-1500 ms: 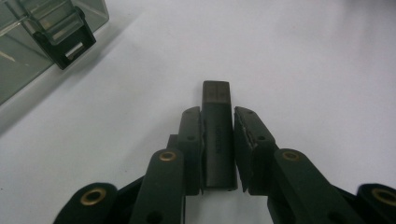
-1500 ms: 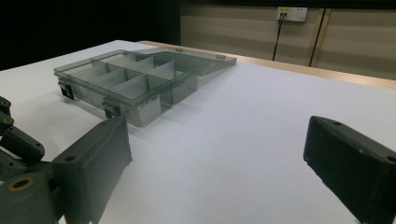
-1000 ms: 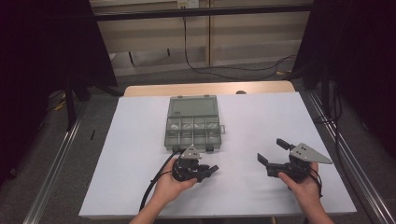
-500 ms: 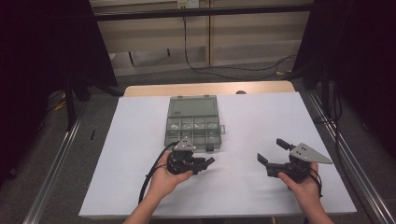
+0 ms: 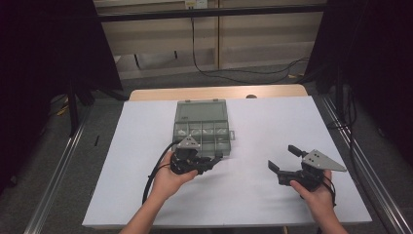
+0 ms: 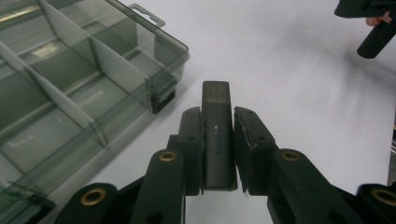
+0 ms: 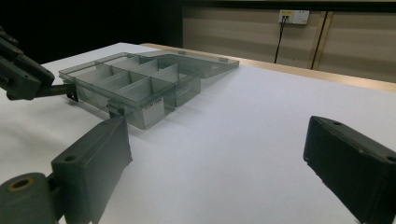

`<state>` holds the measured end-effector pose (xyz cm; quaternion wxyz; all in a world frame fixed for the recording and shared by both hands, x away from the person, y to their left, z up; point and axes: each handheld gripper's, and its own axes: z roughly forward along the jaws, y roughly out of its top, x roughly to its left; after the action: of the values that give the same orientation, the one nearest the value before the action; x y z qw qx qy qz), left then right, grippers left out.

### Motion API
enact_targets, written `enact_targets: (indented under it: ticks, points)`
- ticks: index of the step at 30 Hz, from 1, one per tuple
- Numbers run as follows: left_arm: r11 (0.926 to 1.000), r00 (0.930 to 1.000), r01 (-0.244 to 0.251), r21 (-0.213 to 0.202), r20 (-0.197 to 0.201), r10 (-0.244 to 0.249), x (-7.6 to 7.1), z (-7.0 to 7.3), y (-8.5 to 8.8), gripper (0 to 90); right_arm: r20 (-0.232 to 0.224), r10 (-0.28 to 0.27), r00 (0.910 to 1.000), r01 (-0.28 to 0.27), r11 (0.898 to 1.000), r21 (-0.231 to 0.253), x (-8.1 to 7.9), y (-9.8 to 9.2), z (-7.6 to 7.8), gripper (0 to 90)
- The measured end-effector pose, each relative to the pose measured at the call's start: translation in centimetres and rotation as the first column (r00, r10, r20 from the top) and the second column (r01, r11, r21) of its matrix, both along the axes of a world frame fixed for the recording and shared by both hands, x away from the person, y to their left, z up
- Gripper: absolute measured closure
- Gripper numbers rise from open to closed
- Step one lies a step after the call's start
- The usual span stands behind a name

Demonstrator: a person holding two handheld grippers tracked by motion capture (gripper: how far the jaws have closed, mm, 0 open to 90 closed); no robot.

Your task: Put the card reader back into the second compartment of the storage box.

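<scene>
Smoky translucent plastic is the landmark: the compartment organizer box (image 5: 202, 130) lies with its lid open flat on the white table sheet (image 5: 272, 126), dividers plain to see, lid hinged back on the far side. At the box's near edge sits the left gripper (image 5: 210, 163), held in the person's left hand (image 5: 170, 178), its cable looping away from the box towards the person. In the left gripper view the jaws are clenched on a small dark grey rectangular block (image 6: 217, 133); both pads (image 6: 248, 140) press its long sides and the block stands out past the fingertips, pointing along the jaws. That block hangs just off the box's near right corner, beside the dark latch (image 6: 162, 95) on the front wall, over bare sheet and outside every compartment. Whether it touches the sheet I cannot tell.

Well to the right of the box, the right gripper (image 5: 285, 158) rests in the person's right hand (image 5: 314, 195), grey three-cornered plate on top. Its jaws stand wide apart with bare sheet between them; in the right gripper view the two black pads (image 7: 100, 156) frame open table, and the box (image 7: 135, 86) lies farther off, the left gripper (image 7: 21, 77) at its near end.
</scene>
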<state>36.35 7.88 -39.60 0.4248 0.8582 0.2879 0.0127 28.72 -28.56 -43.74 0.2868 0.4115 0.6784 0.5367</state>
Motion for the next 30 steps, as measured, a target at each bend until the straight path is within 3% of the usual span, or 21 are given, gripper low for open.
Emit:
enact_targets:
  ticks: [30]
  points:
    - [0.9948, 0.9952, -0.096, 0.034, 0.019, 0.096, 3.1, 2.4, 1.6, 73.8, 0.003, -0.001, 1.0000, 0.001, 1.000, 0.002, 0.0, 0.0, 0.0, 6.7]
